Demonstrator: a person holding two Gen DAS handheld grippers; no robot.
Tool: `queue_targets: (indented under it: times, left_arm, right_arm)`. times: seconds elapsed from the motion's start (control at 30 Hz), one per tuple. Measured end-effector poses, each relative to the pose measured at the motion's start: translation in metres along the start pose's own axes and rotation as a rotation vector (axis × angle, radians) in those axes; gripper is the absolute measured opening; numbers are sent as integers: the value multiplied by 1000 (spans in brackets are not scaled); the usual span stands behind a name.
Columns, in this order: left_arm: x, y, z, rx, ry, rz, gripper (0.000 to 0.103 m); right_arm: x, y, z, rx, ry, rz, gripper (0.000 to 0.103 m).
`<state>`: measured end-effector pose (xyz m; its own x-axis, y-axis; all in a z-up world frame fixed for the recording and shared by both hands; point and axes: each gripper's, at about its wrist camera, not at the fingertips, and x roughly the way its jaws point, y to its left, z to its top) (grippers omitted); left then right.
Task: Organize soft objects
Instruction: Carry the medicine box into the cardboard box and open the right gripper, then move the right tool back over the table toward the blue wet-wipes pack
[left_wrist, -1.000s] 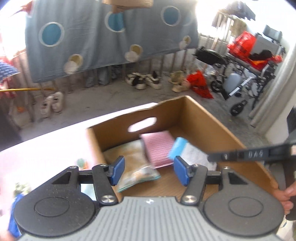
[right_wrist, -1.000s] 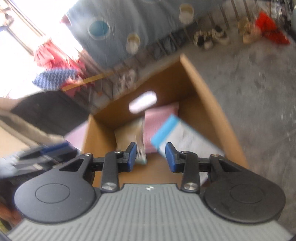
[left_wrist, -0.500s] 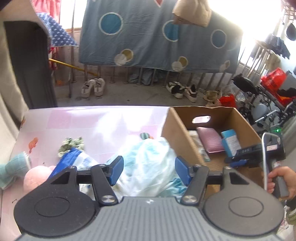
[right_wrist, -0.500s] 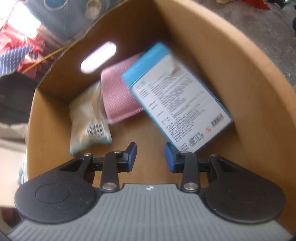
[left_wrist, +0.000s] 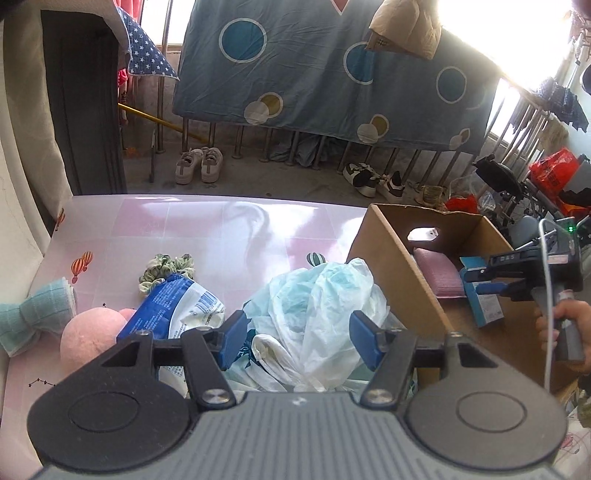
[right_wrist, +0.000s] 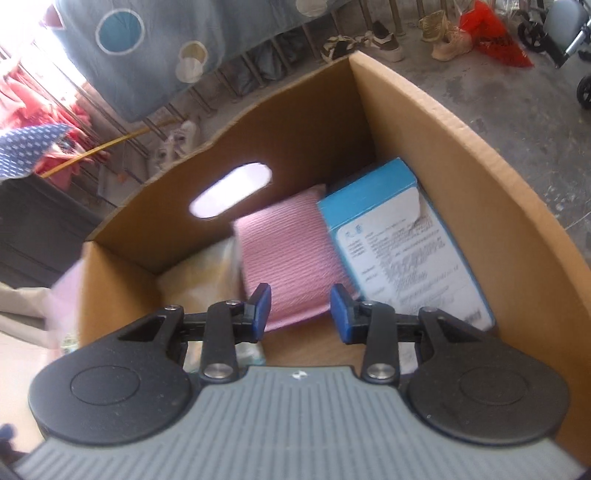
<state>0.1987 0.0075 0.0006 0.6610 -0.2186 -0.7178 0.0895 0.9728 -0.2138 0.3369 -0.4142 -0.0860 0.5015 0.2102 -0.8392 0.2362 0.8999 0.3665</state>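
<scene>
My left gripper (left_wrist: 297, 336) is open above a crumpled pale plastic bag (left_wrist: 317, 306) on the pink table, with nothing pressed between its pads. A cardboard box (left_wrist: 391, 254) stands to the right. My right gripper (right_wrist: 300, 312) points down into the box (right_wrist: 461, 177); its jaws are opening and nothing is between them. Below it lie a pink ribbed cloth (right_wrist: 291, 251), a blue and white carton (right_wrist: 402, 243) against the right wall, and a pale packet (right_wrist: 199, 273). In the left wrist view the right gripper (left_wrist: 491, 282) hovers over the carton (left_wrist: 480, 306), held by a hand (left_wrist: 554, 325).
Left of the bag lie a blue and white packet (left_wrist: 173, 306), a green scrunchie (left_wrist: 166, 266), a pink round plush (left_wrist: 92, 339) and a teal cloth bow (left_wrist: 33, 314). Beyond the table's far edge are shoes (left_wrist: 199, 166), a hung blue sheet and clutter on the floor.
The left wrist view swung left, off the box and onto the table and plastic bag. The blue carton dropped into the box and settled against its right wall. The right jaws widened.
</scene>
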Motion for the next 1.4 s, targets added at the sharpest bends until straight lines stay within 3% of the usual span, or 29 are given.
queue_targets:
  times: [0.07,0.2,0.37,0.83,1.0,1.27,1.4]
  left_arm:
    - [-3,2,-4,1,-7,-2,63]
    - [-7,5,-10,-9,-11,-26,63]
    - [-10,6,-17,-18,1,-41,63]
    - [-30,46,-52,-60,36,41,65]
    - [-47,63,-68,-85,22,74,69]
    - [-77,86,-96,-99,-7,130,71]
    - [-83,91,-107,-86,-19,155,71]
  right_arm:
    - [-18,-1,-8,14,10,18,53]
    - [-47,-24,-21,59,64,-42,73]
    - [-29,-50,-27,191,111,-107,73]
    - [2,-36,6,196,-40,-90,75]
    - [-4,-40,5,225,-42,-24,78]
    - [-61,-40,-20,247,-40,71,81]
    - [-94,-22,-42,201,-31,184,81]
